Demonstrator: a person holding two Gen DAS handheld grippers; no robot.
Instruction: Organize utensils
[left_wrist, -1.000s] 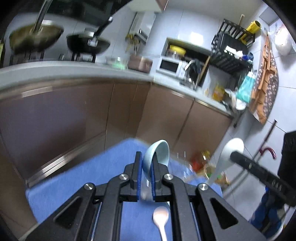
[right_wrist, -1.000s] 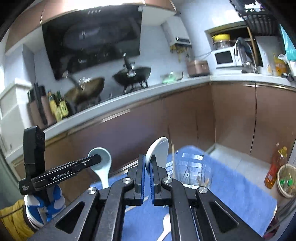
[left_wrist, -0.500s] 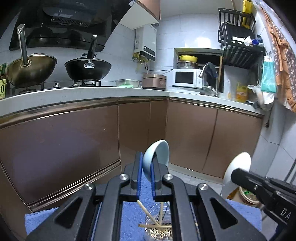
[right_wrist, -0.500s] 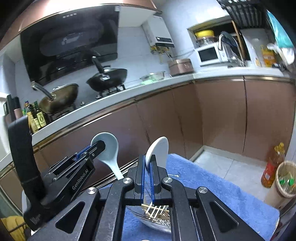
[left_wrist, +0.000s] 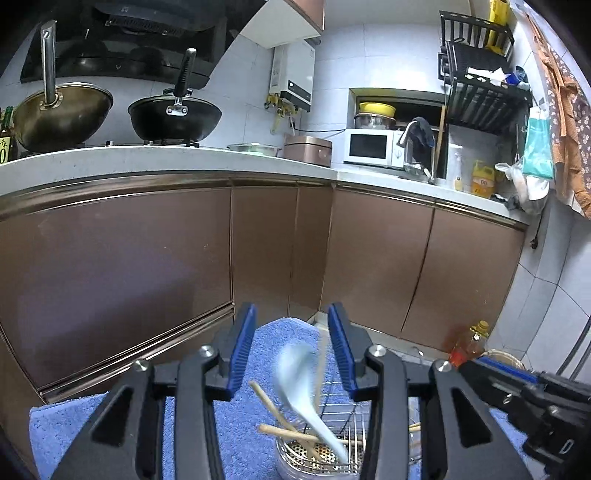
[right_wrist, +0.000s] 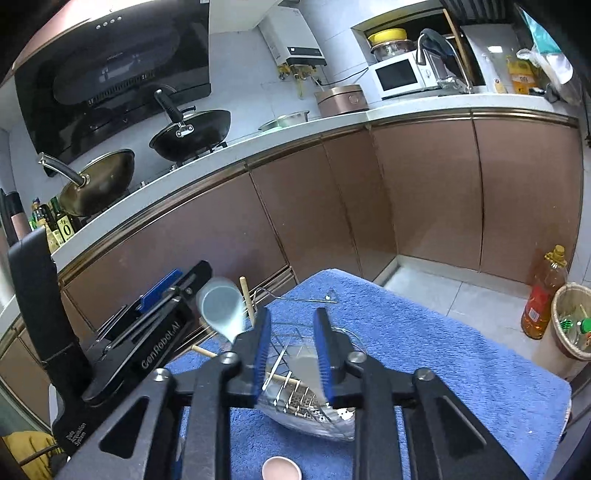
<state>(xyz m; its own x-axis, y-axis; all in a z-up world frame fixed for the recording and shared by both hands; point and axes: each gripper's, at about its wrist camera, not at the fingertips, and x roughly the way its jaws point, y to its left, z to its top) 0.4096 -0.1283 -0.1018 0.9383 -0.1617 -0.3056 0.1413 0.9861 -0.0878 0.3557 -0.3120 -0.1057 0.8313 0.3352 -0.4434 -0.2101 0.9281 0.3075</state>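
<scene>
My left gripper (left_wrist: 291, 350) is open above a round clear utensil holder (left_wrist: 317, 454) with a wire rack. A light blue ceramic spoon (left_wrist: 299, 384), blurred, stands free between the blue pads with its handle in the holder beside wooden chopsticks (left_wrist: 284, 432). My right gripper (right_wrist: 290, 350) is open too. A white spoon (right_wrist: 308, 373), blurred, sits between its pads inside the holder (right_wrist: 310, 410). The blue spoon (right_wrist: 221, 310) and the left gripper (right_wrist: 155, 332) show at left in the right wrist view.
The holder stands on a blue towel (right_wrist: 424, 354) over a table. A pink spoon bowl (right_wrist: 281, 470) lies at the near edge. Brown kitchen cabinets (left_wrist: 369, 258) lie beyond. An oil bottle (right_wrist: 543, 299) and a waste basket (right_wrist: 570, 325) stand on the floor at right.
Both grippers have opened and let go of their spoons, which have dropped into the holder. Both views have tilted down toward the holder.
</scene>
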